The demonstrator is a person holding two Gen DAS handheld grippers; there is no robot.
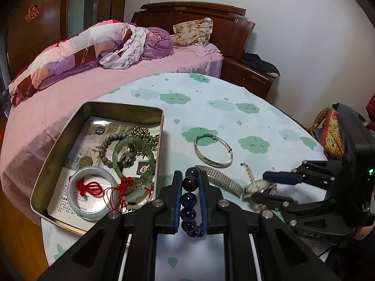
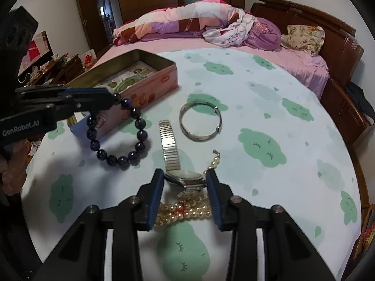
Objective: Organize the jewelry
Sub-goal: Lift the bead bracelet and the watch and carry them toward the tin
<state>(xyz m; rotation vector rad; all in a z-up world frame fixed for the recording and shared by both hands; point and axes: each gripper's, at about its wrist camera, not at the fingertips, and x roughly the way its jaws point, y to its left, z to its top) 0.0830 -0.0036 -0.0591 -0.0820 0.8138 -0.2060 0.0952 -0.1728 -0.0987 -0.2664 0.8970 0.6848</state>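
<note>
Holding a dark purple bead bracelet [image 2: 118,138] tight between its blue pads, the left gripper [image 2: 110,98] hangs just above the cloth, right beside the pink tin box [image 2: 150,86]. White letters on its black arm read "GenRobot.AI". The letters "DAS" show on the right gripper [image 1: 269,187] in the left view. A small oval logo sits on the tin's side, too tiny to read.

The right gripper has its jaws wide, one on each side of the watch [image 2: 185,178], which lies flat on the table cloth [image 2: 269,107]. Its metal strap runs off toward 12 o'clock. A pearl string [image 2: 185,210] lies under the watch, partly hidden by the jaws. A silver bangle [image 2: 200,121] rests at 12 o'clock from the watch, a little apart.

Inside the tin, at 9 o'clock from the left gripper, lie a green bangle [image 1: 133,158], a pale bangle [image 1: 92,193] with red cord [image 1: 90,187], and grey beads [image 1: 110,149]. Printed paper [image 1: 70,180] under them has small writing, too blurred to read
</note>
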